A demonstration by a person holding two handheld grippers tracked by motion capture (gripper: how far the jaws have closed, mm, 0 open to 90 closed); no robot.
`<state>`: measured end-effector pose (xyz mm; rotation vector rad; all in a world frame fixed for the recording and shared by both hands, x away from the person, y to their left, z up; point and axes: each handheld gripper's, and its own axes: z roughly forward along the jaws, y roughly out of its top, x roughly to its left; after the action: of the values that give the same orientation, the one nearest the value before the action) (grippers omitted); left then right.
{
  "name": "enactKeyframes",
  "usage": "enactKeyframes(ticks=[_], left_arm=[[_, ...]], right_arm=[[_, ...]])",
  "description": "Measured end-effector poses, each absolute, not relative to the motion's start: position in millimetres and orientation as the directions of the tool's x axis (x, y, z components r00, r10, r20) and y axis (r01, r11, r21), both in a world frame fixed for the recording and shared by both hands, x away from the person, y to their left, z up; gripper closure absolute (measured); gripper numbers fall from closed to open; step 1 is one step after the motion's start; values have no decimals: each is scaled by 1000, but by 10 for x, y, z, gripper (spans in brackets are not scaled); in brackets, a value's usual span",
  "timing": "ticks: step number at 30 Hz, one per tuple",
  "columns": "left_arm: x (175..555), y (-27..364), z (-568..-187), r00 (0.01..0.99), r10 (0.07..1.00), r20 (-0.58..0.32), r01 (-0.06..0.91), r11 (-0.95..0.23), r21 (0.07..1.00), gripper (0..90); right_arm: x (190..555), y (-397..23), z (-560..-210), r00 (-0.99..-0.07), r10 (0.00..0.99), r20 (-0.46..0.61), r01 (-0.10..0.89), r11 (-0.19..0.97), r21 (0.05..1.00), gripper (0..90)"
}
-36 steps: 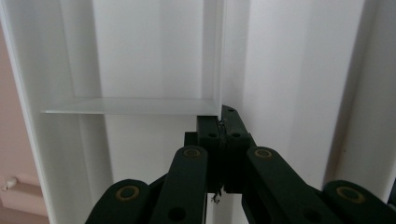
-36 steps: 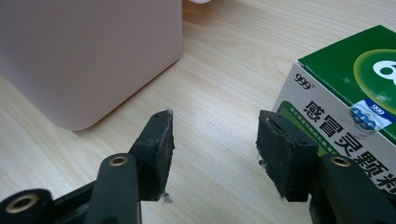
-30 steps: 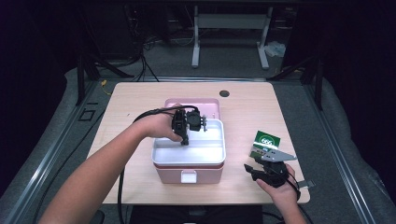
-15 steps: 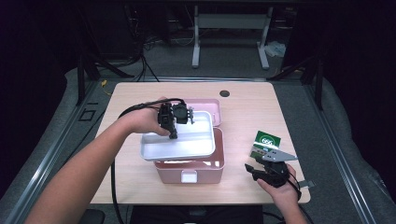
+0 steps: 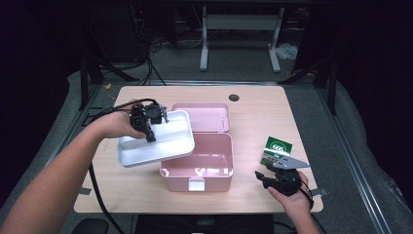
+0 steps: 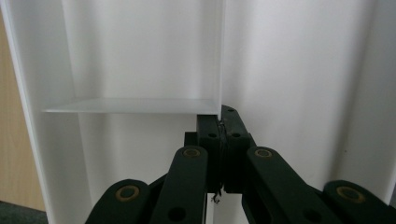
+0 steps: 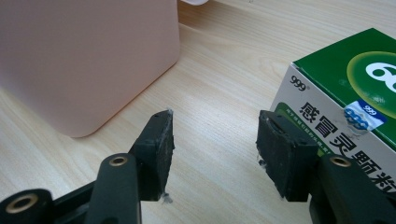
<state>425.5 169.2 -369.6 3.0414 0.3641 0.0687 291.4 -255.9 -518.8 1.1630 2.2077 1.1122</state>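
My left gripper (image 5: 150, 134) is shut on a divider wall of a white inner tray (image 5: 165, 146) and holds it in the air, left of the open pink box (image 5: 197, 163). In the left gripper view the jaws pinch the thin white partition (image 6: 220, 70) of the white inner tray (image 6: 303, 70). The box's lid (image 5: 199, 117) lies back behind it. My right gripper (image 5: 265, 176) rests low at the table's front right, open, with nothing between its pads (image 7: 159, 149). A green and white medicine carton (image 5: 275, 150) lies just beyond it; its corner (image 7: 345, 88) sits by the right pad.
The wooden table (image 5: 253, 122) has a round cable hole (image 5: 234, 97) at the back. A black cable (image 5: 100, 195) trails from the left gripper off the front left edge. The pink box wall (image 7: 88, 60) stands left of the right gripper. Dark floor and stands surround the table.
The left gripper has lifted the white tray out of the pink box and carried it to the left. The right gripper has stayed where it was.
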Motion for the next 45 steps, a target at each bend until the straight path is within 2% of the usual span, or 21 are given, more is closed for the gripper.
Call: enactKeyframes(ticks=[11,21,27,31,39,43,45], left_arm=[[4249,2361,-3696,929,367,42,361,-925,118,893],[4244,2700,-3900,898,438,38,432,-895,107,893],[4267,2768,-4153,887,461,26,458,-885,84,893],[4290,2757,-4464,885,465,9,464,-884,48,893],[4306,2778,-4809,875,483,-34,484,-874,38,892],[4295,2782,-4899,871,491,-36,492,-870,43,892],[4283,2769,-4992,874,486,-10,486,-874,15,892]], right_arm=[[2914,-2558,-5186,-566,824,12,498,331,802,456],[2904,-2553,-5174,-567,824,11,497,332,802,455],[2903,-2551,-5171,-568,823,8,494,333,803,454],[2901,-2545,-5168,-570,822,7,491,334,805,453],[2900,-2549,-5170,-570,822,8,492,334,804,452],[2897,-2550,-5166,-573,820,10,486,330,809,451],[2897,-2550,-5166,-573,819,10,486,330,809,451]])
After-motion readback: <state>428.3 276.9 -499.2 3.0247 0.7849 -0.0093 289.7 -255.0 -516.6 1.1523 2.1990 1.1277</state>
